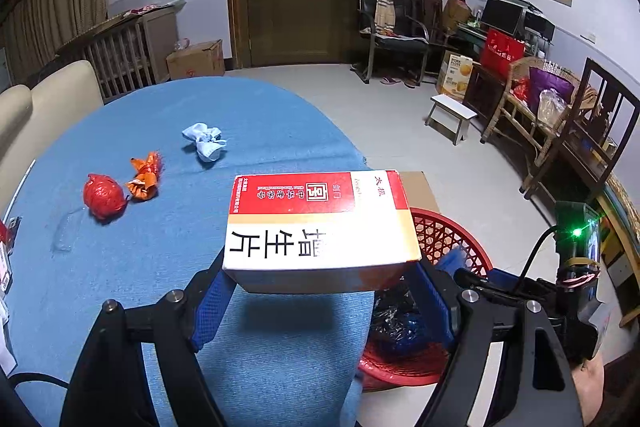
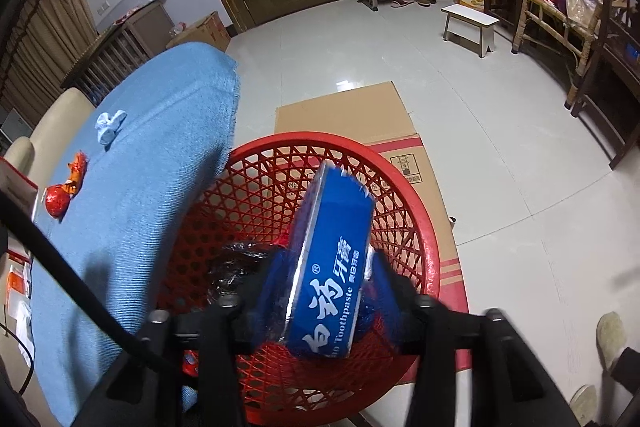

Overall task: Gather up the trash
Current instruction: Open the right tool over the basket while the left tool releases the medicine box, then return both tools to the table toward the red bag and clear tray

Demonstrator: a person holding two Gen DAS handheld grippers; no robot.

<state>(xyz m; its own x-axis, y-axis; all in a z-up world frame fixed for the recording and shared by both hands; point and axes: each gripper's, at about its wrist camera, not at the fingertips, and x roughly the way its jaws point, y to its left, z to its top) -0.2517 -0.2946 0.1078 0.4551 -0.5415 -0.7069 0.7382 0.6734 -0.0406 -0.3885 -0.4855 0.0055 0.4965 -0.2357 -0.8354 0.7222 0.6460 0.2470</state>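
Observation:
My left gripper (image 1: pixel 320 267) is shut on a red-and-white carton (image 1: pixel 320 223), its blue pads against the carton's two sides, holding it above the blue-clothed table (image 1: pixel 160 267) near the edge. A red mesh basket (image 1: pixel 448 239) sits beside the table. My right gripper (image 2: pixel 326 263) stands open over that basket (image 2: pixel 320 141), with a blue toothpaste box (image 2: pixel 332 259) tilted and blurred between its fingers. On the table lie a red foil ball (image 1: pixel 103 195), an orange wrapper (image 1: pixel 145 175) and a crumpled white tissue (image 1: pixel 205 141).
The basket rests on a flattened cardboard box (image 2: pixel 352 115) on the tiled floor. A beige sofa (image 1: pixel 40 107) lies beyond the table on the left. A white stool (image 1: pixel 452 115) and wooden chairs stand at the right. A slippered foot (image 2: pixel 610 335) is near the basket.

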